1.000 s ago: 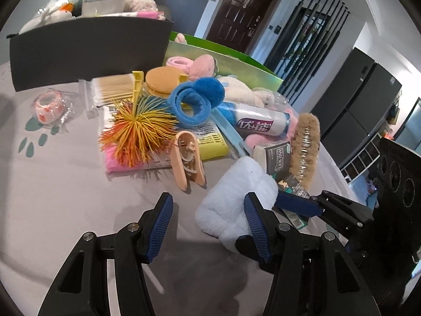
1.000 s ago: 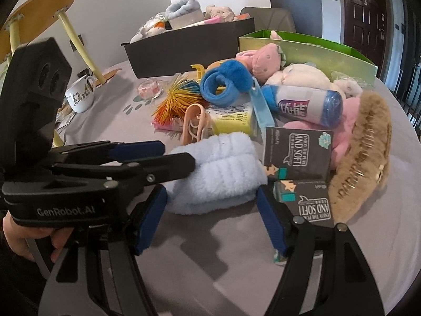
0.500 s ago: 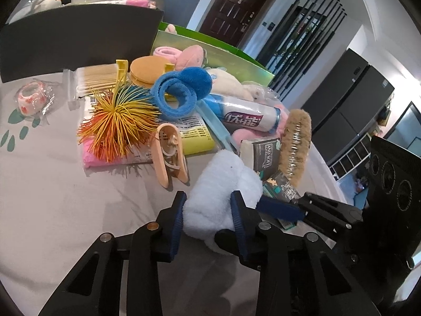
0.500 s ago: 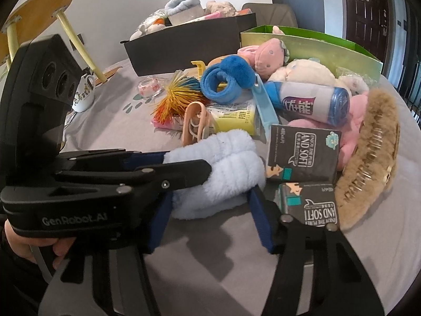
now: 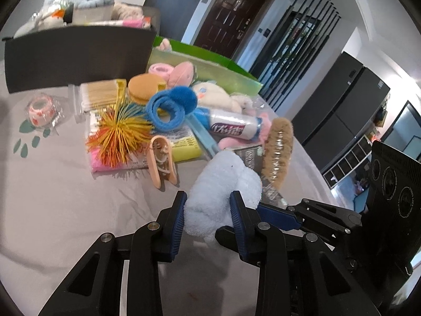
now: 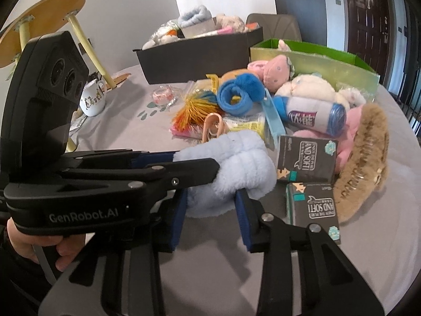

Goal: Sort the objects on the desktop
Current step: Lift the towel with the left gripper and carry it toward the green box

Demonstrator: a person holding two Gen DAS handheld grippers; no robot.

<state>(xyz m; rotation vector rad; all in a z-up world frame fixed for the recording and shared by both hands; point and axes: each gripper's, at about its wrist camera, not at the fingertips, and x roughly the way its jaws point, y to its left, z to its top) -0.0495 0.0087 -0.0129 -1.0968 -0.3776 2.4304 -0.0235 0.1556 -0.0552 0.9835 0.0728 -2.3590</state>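
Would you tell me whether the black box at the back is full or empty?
Full: soft items rise above the rim of the black box in both views.

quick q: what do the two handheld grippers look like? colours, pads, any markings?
Both are matte black. The left gripper and right gripper have angular link fingers with silver pivot screws and ribbed blue pads. The left one's body reads "GenRobot.AI" in grey, with a flat black block with three round lenses above.

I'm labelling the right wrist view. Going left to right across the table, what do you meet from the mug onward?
White mug → wrapped tape roll → spiky orange ball → blue scrunchie → wipes tube → brown fuzzy hair clip.
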